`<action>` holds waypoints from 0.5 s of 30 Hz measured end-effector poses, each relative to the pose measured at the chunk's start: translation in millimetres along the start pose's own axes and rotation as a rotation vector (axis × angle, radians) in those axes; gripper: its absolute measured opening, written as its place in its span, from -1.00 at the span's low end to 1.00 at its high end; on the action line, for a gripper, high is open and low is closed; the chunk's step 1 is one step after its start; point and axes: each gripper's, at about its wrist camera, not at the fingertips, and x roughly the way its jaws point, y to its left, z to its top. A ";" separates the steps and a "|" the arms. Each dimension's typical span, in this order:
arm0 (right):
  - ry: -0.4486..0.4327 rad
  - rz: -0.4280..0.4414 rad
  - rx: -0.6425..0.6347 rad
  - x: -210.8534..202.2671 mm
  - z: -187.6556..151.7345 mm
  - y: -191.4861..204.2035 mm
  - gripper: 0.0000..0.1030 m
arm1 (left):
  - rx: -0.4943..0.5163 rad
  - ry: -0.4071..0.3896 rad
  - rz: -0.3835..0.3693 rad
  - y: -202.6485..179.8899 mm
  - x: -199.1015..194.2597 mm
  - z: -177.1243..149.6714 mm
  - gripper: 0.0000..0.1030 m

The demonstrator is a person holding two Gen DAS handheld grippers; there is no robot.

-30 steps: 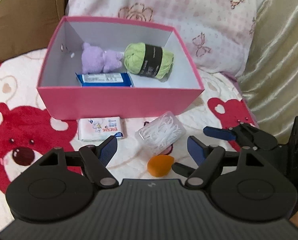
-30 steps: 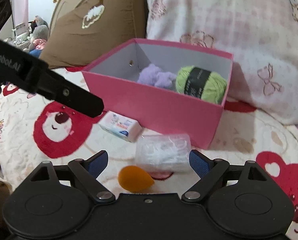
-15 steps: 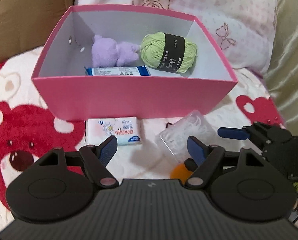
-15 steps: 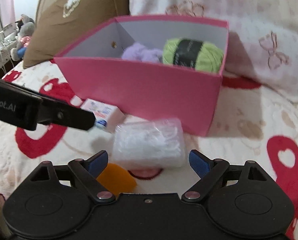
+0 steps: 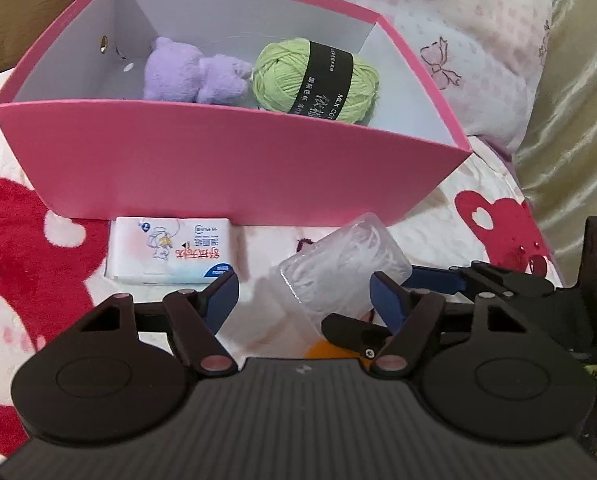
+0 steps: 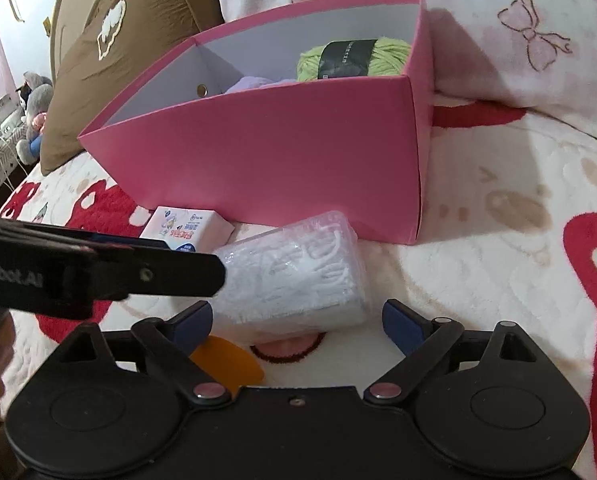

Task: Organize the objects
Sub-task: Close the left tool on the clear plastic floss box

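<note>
A clear plastic box of white picks (image 5: pixel 338 268) (image 6: pixel 298 276) lies on the blanket in front of the pink box (image 5: pixel 226 168) (image 6: pixel 282 160). My left gripper (image 5: pixel 304 294) has the clear box between its closing jaws. Its right pad (image 5: pixel 384 294) is at the box's corner, while the left pad (image 5: pixel 222 294) stands off it. My right gripper (image 6: pixel 296 320) is open around the same box from the right side. An orange sponge (image 5: pixel 326 350) (image 6: pixel 226 364) lies just below. A white tissue pack (image 5: pixel 170 256) (image 6: pixel 186 228) rests to the left.
Inside the pink box are a purple plush (image 5: pixel 194 76) and a ball of green yarn (image 5: pixel 318 80). A pink patterned pillow (image 5: pixel 458 20) lies behind it and a brown cushion (image 6: pixel 130 60) to the left. In the right wrist view, a left gripper finger (image 6: pixel 138 276) crosses from the left.
Both grippers have come down and closer to the clear box, which now lies between their fingers. The left jaws have narrowed a little. The orange sponge has slipped mostly under the grippers.
</note>
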 end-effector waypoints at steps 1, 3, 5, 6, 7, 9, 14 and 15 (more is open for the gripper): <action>-0.002 -0.001 -0.002 -0.1 -0.1 0.6 0.83 | -0.002 0.001 -0.004 0.2 1.5 -0.1 0.33; -0.006 -0.006 -0.007 -0.2 0.3 1.6 0.83 | -0.009 0.001 -0.011 1.8 5.3 0.3 0.25; -0.014 -0.007 -0.005 -0.1 1.0 1.3 0.83 | -0.030 0.013 -0.020 5.3 9.9 0.6 0.11; -0.017 -0.006 0.001 -0.3 1.3 0.4 0.83 | -0.045 0.019 -0.026 7.2 11.9 0.2 0.07; -0.021 -0.005 0.004 0.5 1.4 -0.3 0.83 | -0.064 0.026 -0.032 9.4 14.4 -0.3 0.06; -0.027 -0.002 0.008 1.5 1.6 -0.8 0.83 | -0.099 0.031 -0.051 14.0 17.7 -2.0 -0.01; -0.037 -0.006 -0.005 3.3 2.1 2.8 0.84 | -0.136 0.034 -0.090 18.0 21.6 -3.4 -0.20; -0.037 -0.007 -0.008 3.0 2.2 3.6 0.84 | -0.139 0.035 -0.098 17.5 22.3 -3.5 -0.21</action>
